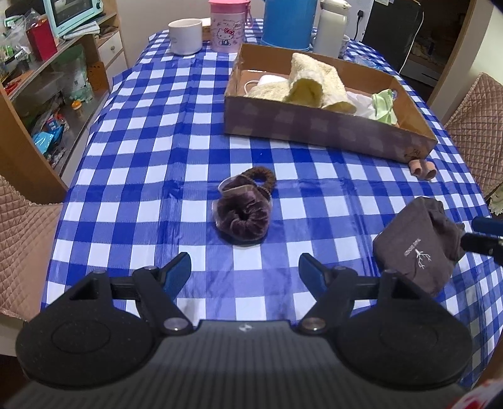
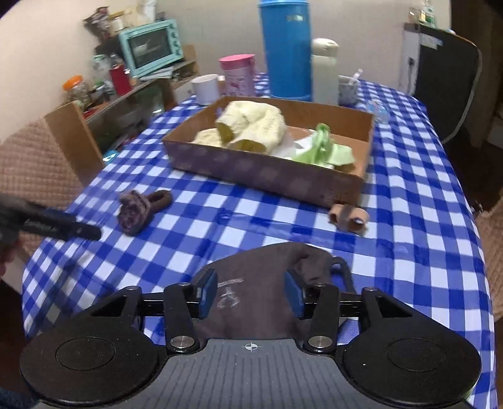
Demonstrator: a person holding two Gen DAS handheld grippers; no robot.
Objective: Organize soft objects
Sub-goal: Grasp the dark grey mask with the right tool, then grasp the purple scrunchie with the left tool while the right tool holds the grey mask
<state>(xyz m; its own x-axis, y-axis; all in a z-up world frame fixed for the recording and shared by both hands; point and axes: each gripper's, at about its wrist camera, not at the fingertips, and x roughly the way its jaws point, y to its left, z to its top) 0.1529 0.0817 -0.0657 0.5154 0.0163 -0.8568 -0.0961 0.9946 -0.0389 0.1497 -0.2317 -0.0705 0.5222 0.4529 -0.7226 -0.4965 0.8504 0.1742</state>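
A cardboard box [image 1: 314, 132] [image 2: 261, 176] holds a cream knitted item [image 1: 311, 81] [image 2: 251, 126] and a green cloth [image 1: 385, 107] [image 2: 323, 148]. Brown scrunchies [image 1: 243, 210] [image 2: 141, 209] lie mid-table, ahead of my open, empty left gripper [image 1: 245, 273]. A dark grey folded cloth [image 1: 418, 245] [image 2: 261, 295] lies at the right. My right gripper [image 2: 250, 294] is open with its fingers either side of this cloth, over it. A small tan tube-shaped item [image 1: 422, 168] [image 2: 347, 217] lies beside the box's near corner.
A blue-checked tablecloth [image 1: 157, 157] covers the table. At the far end stand a white mug [image 1: 185, 36], pink cup [image 1: 228, 25], blue flask [image 2: 287, 50] and white bottle [image 2: 325, 70]. Shelves [image 1: 47, 78] stand left, padded chairs [image 1: 474, 132] at the sides.
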